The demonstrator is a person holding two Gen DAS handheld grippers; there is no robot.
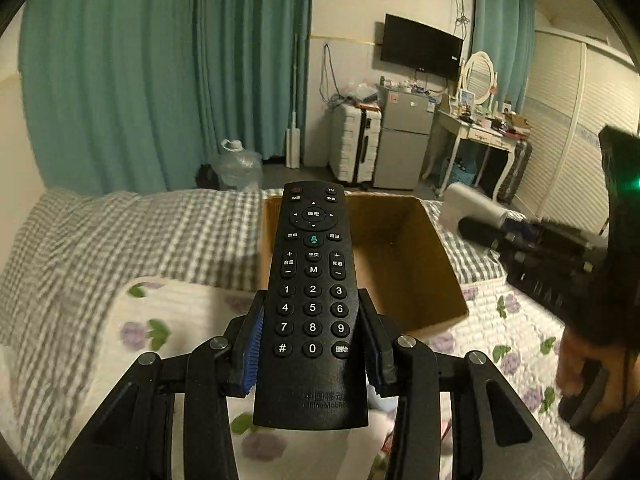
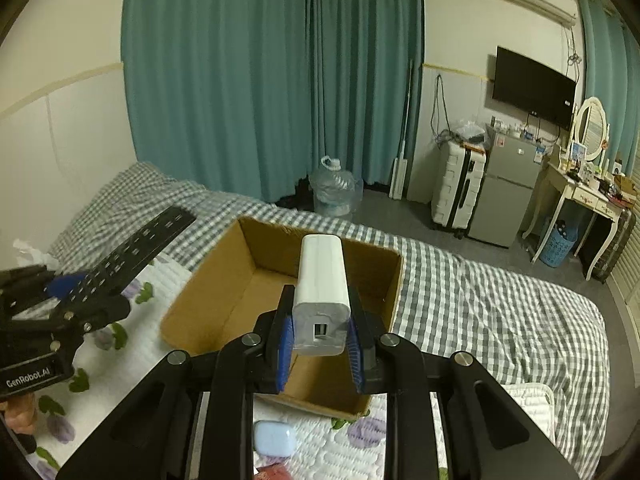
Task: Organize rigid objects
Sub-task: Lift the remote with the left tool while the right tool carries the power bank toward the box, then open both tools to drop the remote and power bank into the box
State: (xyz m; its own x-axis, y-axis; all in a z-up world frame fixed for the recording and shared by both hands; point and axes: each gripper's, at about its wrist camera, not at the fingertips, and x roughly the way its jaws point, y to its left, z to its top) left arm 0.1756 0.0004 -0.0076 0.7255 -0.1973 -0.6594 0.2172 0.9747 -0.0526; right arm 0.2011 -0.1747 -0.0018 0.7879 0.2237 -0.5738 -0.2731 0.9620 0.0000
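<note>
My left gripper (image 1: 312, 344) is shut on a black remote control (image 1: 313, 280) and holds it above the near edge of an open cardboard box (image 1: 404, 264) on the bed. My right gripper (image 2: 320, 340) is shut on a white power bank (image 2: 322, 292) and holds it over the same box (image 2: 224, 280), which looks empty inside. In the right wrist view the left gripper (image 2: 60, 312) with the remote (image 2: 132, 248) shows at the left. In the left wrist view the right gripper (image 1: 560, 256) with the power bank (image 1: 468, 206) shows at the right.
A pale blue earbud case (image 2: 275, 438) lies on the floral quilt (image 2: 332, 452) just in front of the box. A checked blanket (image 2: 500, 308) covers the far bed. A water jug (image 2: 334, 192), a white suitcase (image 2: 456, 188), a small fridge (image 2: 504, 188) and a dressing table (image 2: 580, 196) stand beyond.
</note>
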